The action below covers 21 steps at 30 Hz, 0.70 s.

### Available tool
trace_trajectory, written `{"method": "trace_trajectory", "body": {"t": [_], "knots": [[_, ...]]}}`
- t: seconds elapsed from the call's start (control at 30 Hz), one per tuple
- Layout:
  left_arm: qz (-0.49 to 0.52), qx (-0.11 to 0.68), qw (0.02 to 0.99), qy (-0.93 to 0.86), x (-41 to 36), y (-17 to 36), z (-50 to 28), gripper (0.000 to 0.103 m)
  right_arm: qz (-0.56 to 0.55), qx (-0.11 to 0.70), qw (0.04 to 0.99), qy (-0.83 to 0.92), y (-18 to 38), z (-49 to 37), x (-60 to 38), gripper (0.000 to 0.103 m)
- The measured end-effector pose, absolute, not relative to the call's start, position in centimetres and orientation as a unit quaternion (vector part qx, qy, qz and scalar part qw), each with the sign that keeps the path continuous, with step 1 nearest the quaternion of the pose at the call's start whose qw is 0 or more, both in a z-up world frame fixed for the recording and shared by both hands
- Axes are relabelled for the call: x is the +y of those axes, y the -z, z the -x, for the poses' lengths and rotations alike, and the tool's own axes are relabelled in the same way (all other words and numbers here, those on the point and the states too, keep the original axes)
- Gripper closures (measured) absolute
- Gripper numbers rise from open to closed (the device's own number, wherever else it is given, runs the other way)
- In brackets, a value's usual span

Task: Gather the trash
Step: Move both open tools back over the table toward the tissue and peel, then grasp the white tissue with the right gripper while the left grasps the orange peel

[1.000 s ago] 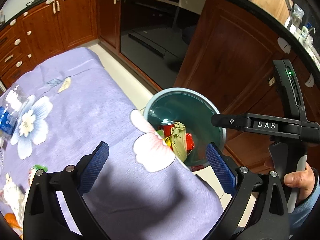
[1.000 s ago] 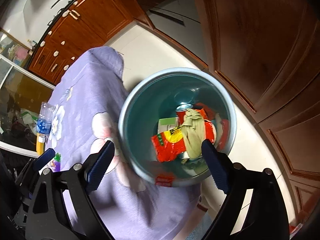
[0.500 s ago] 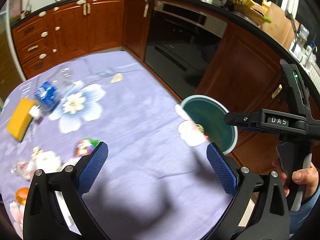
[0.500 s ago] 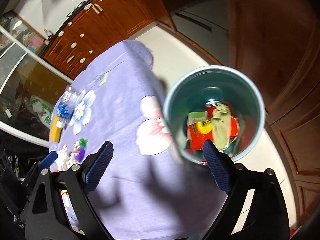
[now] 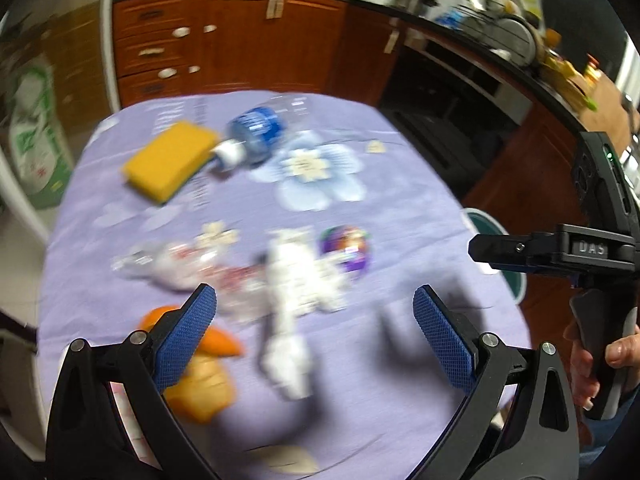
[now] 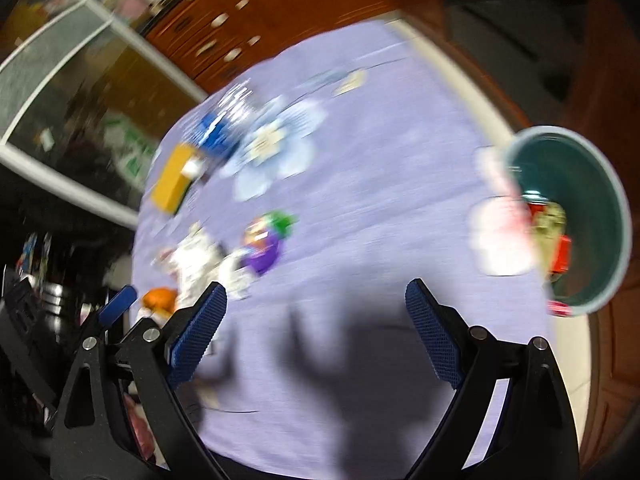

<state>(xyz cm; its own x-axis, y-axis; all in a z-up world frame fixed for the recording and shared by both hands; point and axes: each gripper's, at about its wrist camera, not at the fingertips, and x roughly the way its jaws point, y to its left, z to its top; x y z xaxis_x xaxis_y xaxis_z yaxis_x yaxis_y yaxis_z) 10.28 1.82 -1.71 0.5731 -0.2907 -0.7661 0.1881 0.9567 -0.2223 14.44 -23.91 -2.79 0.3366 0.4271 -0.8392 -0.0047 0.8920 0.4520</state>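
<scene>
Both views are blurred by motion. My left gripper (image 5: 316, 336) is open and empty above the purple flowered tablecloth (image 5: 400, 208). Under it lie crumpled white paper (image 5: 296, 280), a clear plastic wrapper (image 5: 176, 264), a purple wrapper (image 5: 347, 249) and orange trash (image 5: 200, 376). A blue-labelled plastic bottle (image 5: 256, 136) and a yellow sponge (image 5: 170, 162) lie farther back. My right gripper (image 6: 316, 328) is open and empty over the cloth (image 6: 380, 200). The teal bin (image 6: 616, 200), holding red wrappers and other trash, stands off the table's right edge. The purple wrapper (image 6: 264, 248) is ahead left.
Brown kitchen cabinets (image 5: 240, 40) and a dark oven (image 5: 440, 92) stand beyond the table. The hand holding the right gripper's body (image 5: 592, 248) shows at the right of the left wrist view. The bin's rim (image 5: 486, 220) shows beside it.
Both grippers have swung left, away from the bin and toward the trash on the table. Both stay open and empty.
</scene>
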Motion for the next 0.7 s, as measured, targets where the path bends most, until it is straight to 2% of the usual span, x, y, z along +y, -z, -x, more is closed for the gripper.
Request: {"method": "trace_trajectory", "body": {"t": [0.33, 0.5, 0.7], "knots": [[0.097, 0.476, 0.870, 0.084, 9.6, 5.3, -9.2, 0.004, -0.141, 0.592, 0.766, -0.207, 5.8, -17.2, -13.9, 0.017], [0.116, 0.493, 0.859, 0.082, 11.0, 6.9, -9.2, 0.004, -0.132, 0.613, 0.749, -0.214, 7.7, -17.8, -12.2, 0.038], [0.109, 0.503, 0.853, 0.087, 10.8, 8.1, -9.6, 0.004, -0.122, 0.618, 0.748, -0.210, 8.9, -18.2, -11.4, 0.046]]}}
